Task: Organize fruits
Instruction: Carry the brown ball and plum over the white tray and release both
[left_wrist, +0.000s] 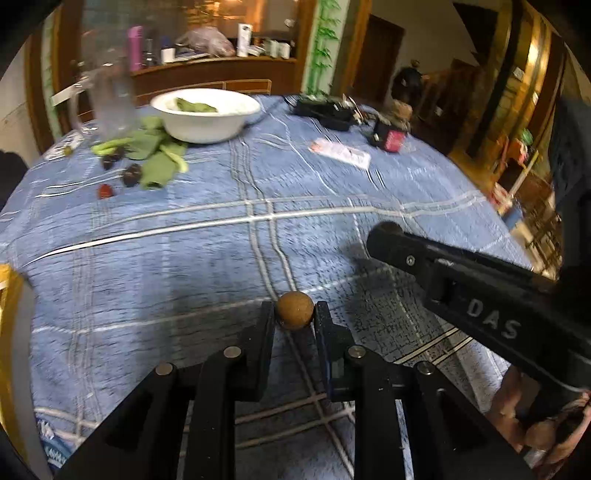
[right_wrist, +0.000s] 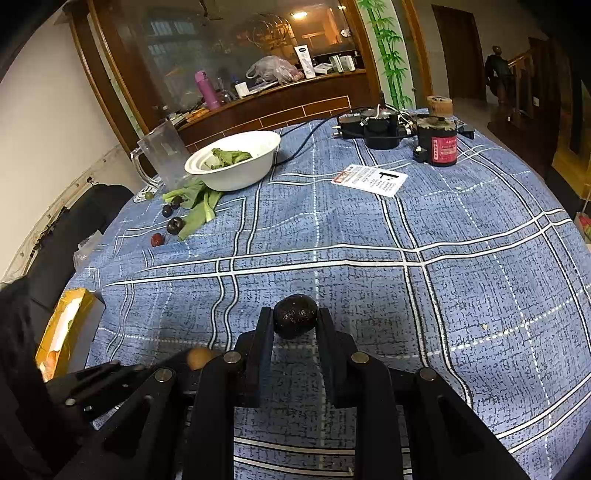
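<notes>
Gripping a tan round fruit (left_wrist: 294, 309) in my left claw (left_wrist: 294, 314), my right claw (right_wrist: 294, 319) clamps a dark fruit (right_wrist: 294, 315), both well short of the white bowl (right_wrist: 236, 173).

"DAS" in raised letters on right claw (left_wrist: 491, 317) body; leaflet (right_wrist: 369, 180) print unreadable.

The left hand-held gripper (left_wrist: 294, 314) and right hand-held gripper (right_wrist: 294, 317) each clamp something small between near-closed fingers.
</notes>
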